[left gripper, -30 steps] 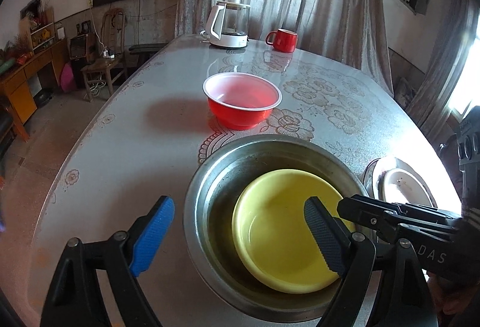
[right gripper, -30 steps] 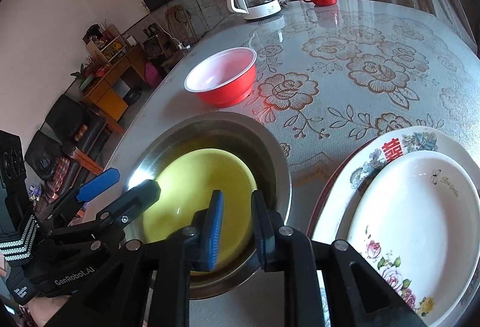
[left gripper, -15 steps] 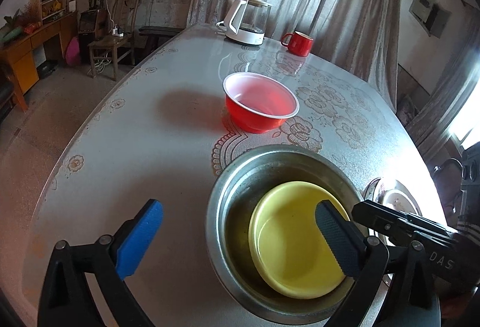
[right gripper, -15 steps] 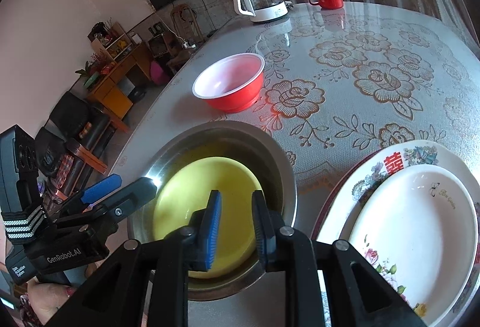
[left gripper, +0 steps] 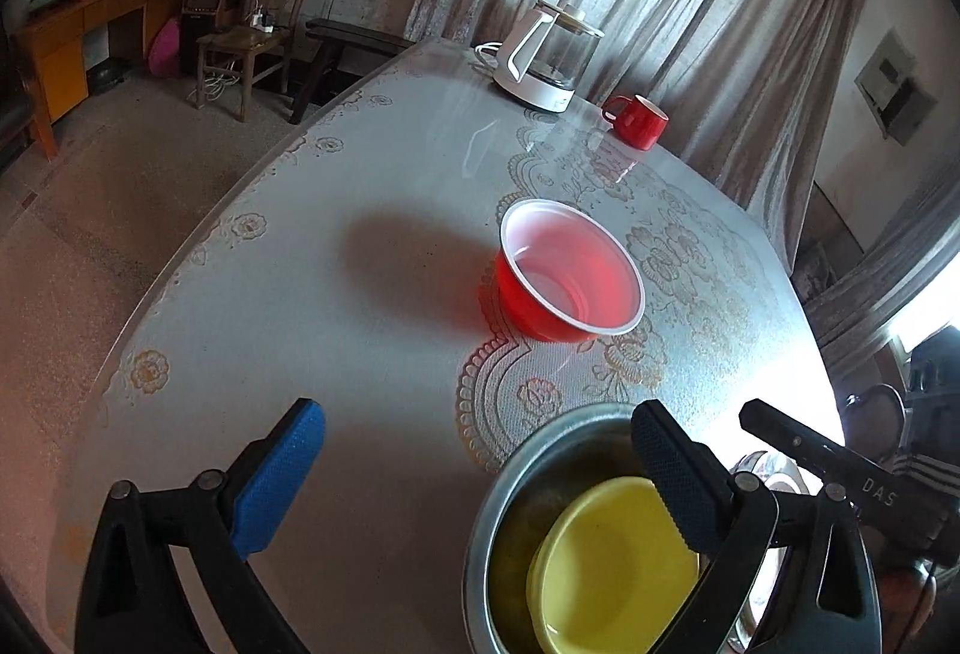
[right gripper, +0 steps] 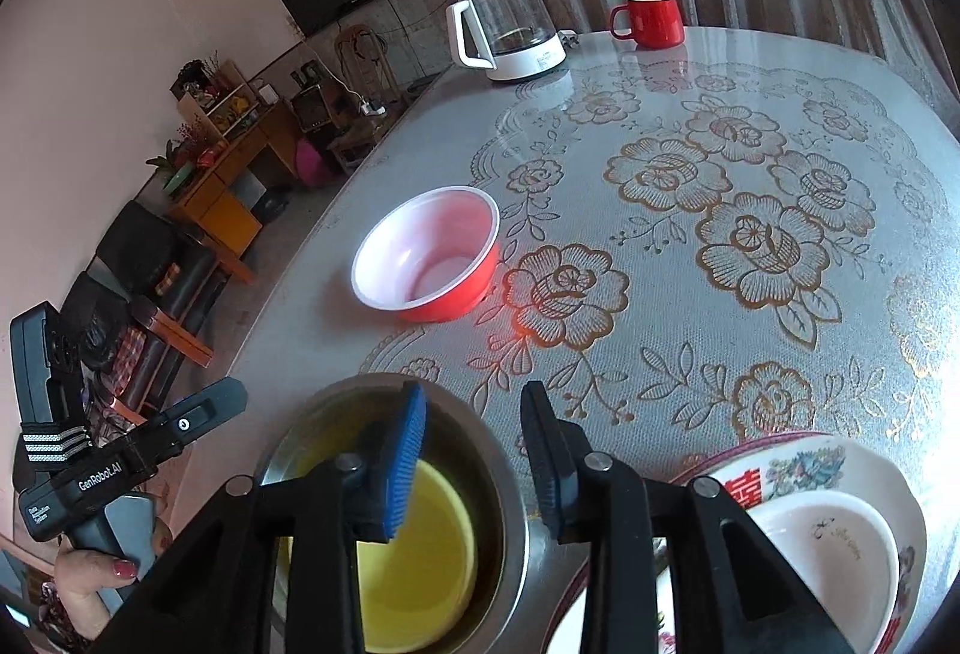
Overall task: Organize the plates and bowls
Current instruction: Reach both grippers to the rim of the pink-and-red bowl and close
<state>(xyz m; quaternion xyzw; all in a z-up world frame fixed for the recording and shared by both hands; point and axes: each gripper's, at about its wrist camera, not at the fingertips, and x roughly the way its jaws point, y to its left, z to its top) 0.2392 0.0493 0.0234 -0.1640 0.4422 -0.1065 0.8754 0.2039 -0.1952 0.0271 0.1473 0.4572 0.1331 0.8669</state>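
A steel bowl (left gripper: 510, 480) (right gripper: 510, 474) stands on the table with a yellow bowl (left gripper: 606, 564) (right gripper: 420, 564) inside it. Farther back sits an empty red bowl (left gripper: 570, 276) (right gripper: 432, 258) with a white inside. My left gripper (left gripper: 474, 468) is wide open over bare tablecloth, left of the steel bowl. Above that bowl's near rim, my right gripper (right gripper: 474, 450) has its jaws opening; the rim shows in the gap, and the pads do not press it. A white plate (right gripper: 840, 552) lies on a flowered plate (right gripper: 810, 474) at the right.
A glass kettle (left gripper: 552, 54) (right gripper: 510, 30) and a red mug (left gripper: 639, 120) (right gripper: 651, 18) stand at the far end. The table's left edge (left gripper: 198, 246) drops to the floor. A hand (right gripper: 102, 576) holds the left gripper's grip.
The left jaws widened, and the left gripper rolled and drew away leftward from the steel bowl. The right jaws went from nearly shut to parted, and the bowl sank lower in that view.
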